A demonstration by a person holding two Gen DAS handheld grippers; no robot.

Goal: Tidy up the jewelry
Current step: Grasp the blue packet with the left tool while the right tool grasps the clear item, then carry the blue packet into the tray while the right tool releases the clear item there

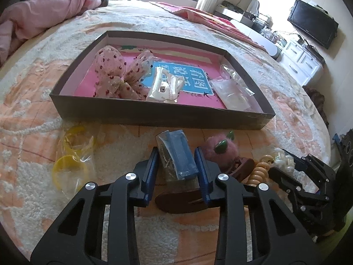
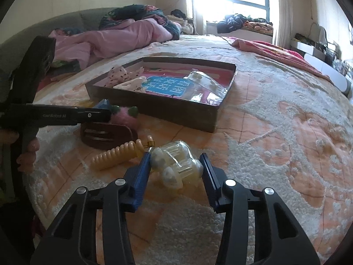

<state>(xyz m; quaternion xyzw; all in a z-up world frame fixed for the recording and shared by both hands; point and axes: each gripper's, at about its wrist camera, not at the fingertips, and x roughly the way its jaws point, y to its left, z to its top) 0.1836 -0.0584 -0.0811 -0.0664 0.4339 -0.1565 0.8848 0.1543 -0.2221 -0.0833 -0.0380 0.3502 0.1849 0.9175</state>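
Through my left wrist camera, my left claw (image 1: 177, 167) is parted wide around a blue packet (image 1: 179, 154) in clear wrap, neither finger clearly pressing it. The packet lies lengthwise between the fingers, its long axis pointing ahead toward the dark box (image 1: 154, 112). A brown hair clip (image 1: 178, 201) lies under my fingertips.

Through my right wrist camera, my right claw (image 2: 175, 170) is spread wide, holding nothing. Between its fingers sits a clear bag of pale, yellowish clips (image 2: 176, 163), lumpy and glossy, its length slanting crosswise.
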